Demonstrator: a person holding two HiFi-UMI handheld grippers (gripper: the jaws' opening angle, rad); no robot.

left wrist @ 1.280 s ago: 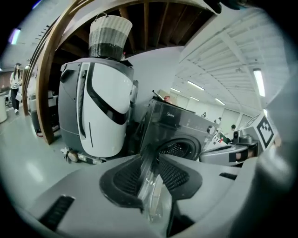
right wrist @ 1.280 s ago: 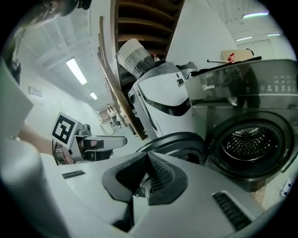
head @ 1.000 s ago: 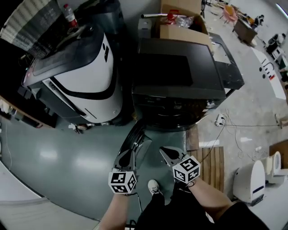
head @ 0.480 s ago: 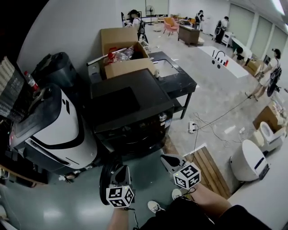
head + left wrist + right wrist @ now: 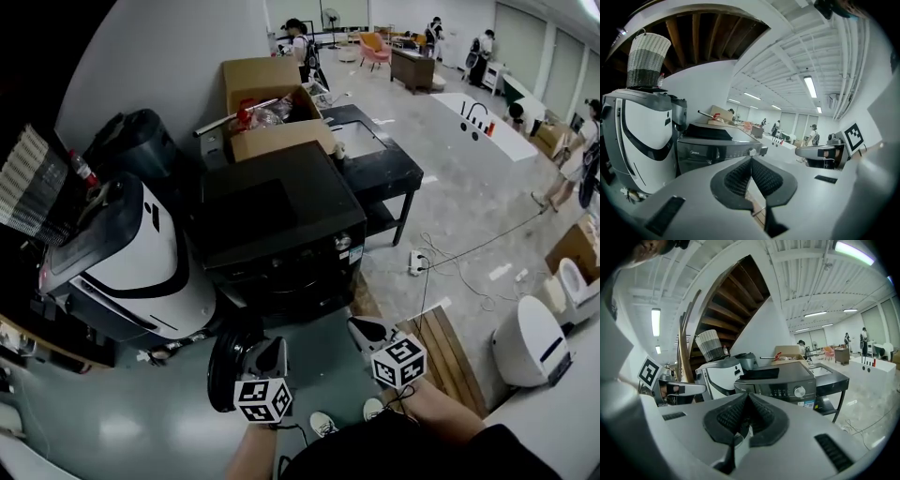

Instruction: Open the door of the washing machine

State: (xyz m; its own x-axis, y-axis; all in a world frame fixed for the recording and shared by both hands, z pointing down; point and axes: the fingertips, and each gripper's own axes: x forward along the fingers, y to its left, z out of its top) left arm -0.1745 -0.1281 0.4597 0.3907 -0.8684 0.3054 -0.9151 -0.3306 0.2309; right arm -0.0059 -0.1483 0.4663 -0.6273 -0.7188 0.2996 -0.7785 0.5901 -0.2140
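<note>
Bright, even light falls from ceiling strip lamps (image 5: 809, 86). Soft glare patches lie on the glossy floor (image 5: 122, 427) left of the dark washing machine (image 5: 281, 220). Fisheye bending is strong, with black corners.

Both grippers' jaws closed, empty.

An open test lab: washing machine (image 5: 281, 220), white robot (image 5: 155, 267), cardboard boxes (image 5: 272, 141), distant desks (image 5: 412, 67), concrete floor (image 5: 459, 192).
</note>
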